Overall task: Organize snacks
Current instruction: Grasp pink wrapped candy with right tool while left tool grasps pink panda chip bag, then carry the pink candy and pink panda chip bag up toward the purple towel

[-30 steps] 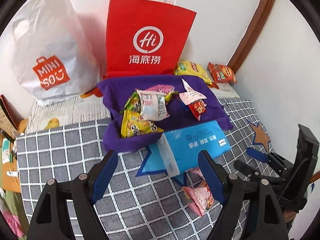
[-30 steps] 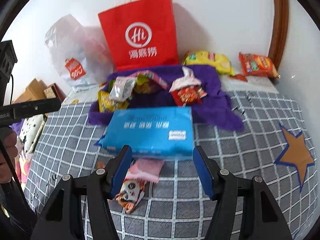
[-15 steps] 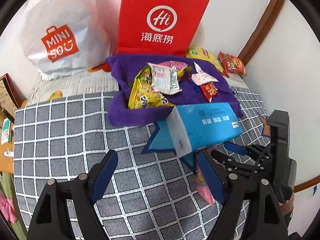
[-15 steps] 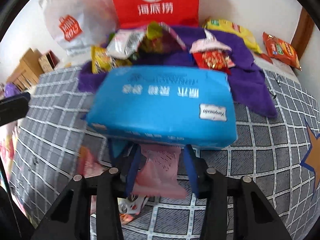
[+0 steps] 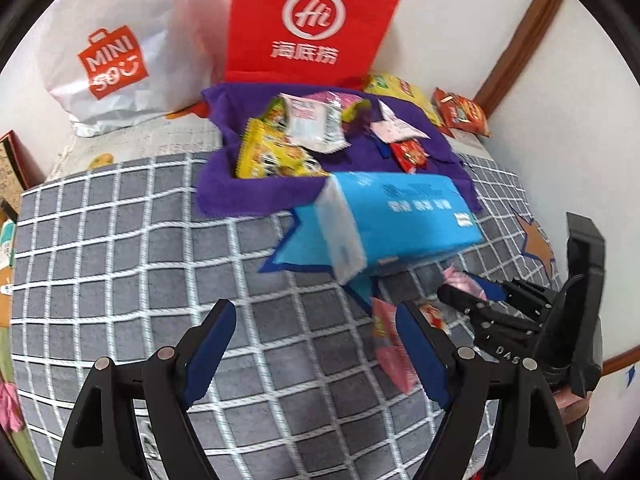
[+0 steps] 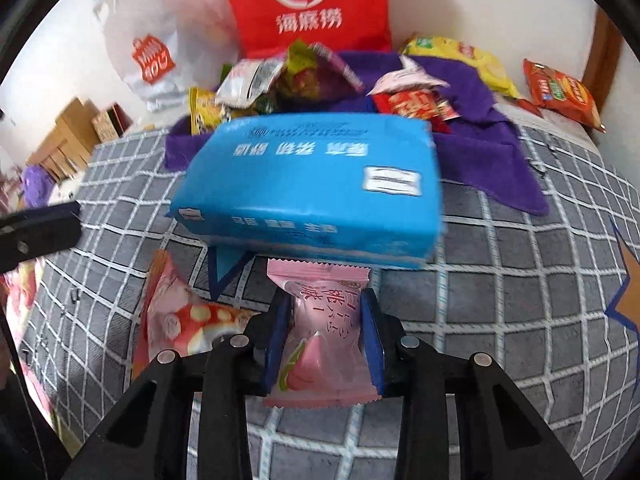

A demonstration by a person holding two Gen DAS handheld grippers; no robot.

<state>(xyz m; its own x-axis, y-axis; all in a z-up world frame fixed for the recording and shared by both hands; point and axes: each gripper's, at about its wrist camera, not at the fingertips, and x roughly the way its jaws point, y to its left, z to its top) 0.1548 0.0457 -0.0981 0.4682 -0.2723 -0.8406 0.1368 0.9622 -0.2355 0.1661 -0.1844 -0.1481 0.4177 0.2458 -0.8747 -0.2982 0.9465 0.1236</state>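
Now my right gripper (image 6: 323, 334), jaws just closing, pinches the pink snack packet (image 6: 320, 344) by its side edges, just before the blue tissue pack (image 6: 316, 188). My left gripper (image 5: 316, 344) hangs spread over bare checked blanket (image 5: 120, 264).

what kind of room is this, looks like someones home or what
Probably a home bedroom. The snacks lie on a soft grey checked cover like bedding, two shopping bags lean against a plain white wall, and cardboard boxes are stacked on the floor beside it.
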